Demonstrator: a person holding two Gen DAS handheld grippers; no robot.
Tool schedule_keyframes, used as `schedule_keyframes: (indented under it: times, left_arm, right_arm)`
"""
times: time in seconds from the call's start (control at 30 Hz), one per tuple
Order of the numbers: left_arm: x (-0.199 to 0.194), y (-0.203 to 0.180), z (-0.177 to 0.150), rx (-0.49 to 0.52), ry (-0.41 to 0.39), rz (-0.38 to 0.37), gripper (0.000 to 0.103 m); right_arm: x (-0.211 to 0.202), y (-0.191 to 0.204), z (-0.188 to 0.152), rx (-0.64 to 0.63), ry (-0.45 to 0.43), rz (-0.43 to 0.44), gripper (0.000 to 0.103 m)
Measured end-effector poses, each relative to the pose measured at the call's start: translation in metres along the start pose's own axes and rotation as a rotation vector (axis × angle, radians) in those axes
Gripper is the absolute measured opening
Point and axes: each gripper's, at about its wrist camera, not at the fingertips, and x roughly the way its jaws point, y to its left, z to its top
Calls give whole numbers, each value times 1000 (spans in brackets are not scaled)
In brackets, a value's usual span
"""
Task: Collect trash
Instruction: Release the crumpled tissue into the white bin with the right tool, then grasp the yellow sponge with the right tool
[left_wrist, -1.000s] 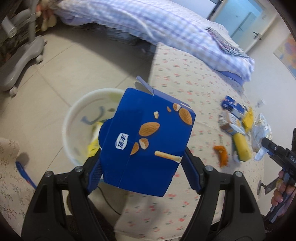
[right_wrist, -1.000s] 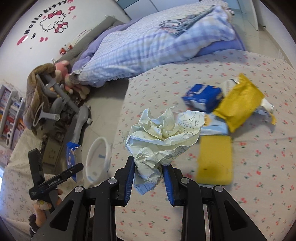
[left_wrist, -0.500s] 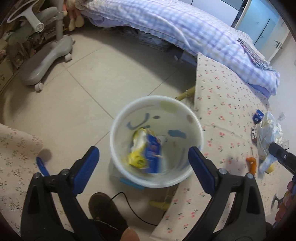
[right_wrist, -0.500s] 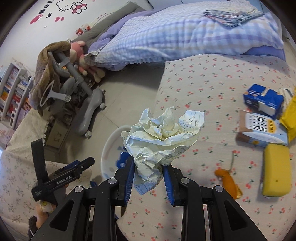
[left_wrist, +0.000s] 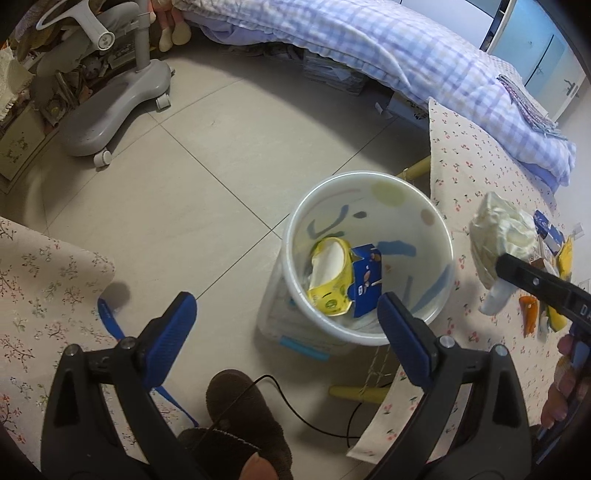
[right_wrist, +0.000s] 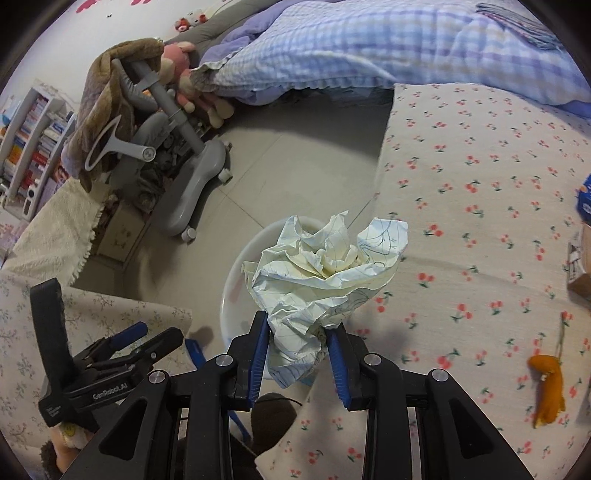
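A white trash bucket (left_wrist: 441, 236) stands on the floor beside the table; its rim also shows in the right wrist view (right_wrist: 231, 284). Inside lie a blue snack box (left_wrist: 365, 275) and a yellow wrapper (left_wrist: 328, 273). My left gripper (left_wrist: 284, 328) is open and empty above the bucket's near side. My right gripper (right_wrist: 297, 345) is shut on a crumpled paper ball (right_wrist: 328, 269) and holds it over the table edge next to the bucket; the ball also shows in the left wrist view (left_wrist: 500, 232).
The cherry-print tablecloth (right_wrist: 480, 184) carries an orange peel (right_wrist: 546, 384), a blue carton (left_wrist: 546, 230) and other litter at the right. A grey chair base (left_wrist: 110, 114) and a bed (left_wrist: 369, 48) stand beyond. A foot in a brown slipper (left_wrist: 240, 417) is below.
My left gripper opened and dropped the blue snack box into the bucket. My right gripper carried the paper ball left from the table's middle to the bucket's edge.
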Motion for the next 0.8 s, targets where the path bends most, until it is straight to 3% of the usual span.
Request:
schedule_keyframes:
  times: [0.17,0.2,0.23,0.3,0.5,0.8]
  left_arm:
    - [-3,6,-3,3,-1,3,98]
    - [-3,7,-3,3,0,3,98]
    - [-3,7,-4,2,0,2,98]
    - [-4,9,-4,1,0,0,98]
    - [-5,6,-5,3,0,-5,98]
    - [-6,-14,-6,40,14,-35,98]
  right_arm:
    - [14,6,1,-9,3,19,34]
    - [15,7,2,-9,7,25,41]
    - [16,7,3,-6,14,28,58]
    - [15,6,4,11,17,35,74]
    - [-1,5,1,-17,-7,-6,74]
    - [-42,-18,-8,-44,-66,-139,75]
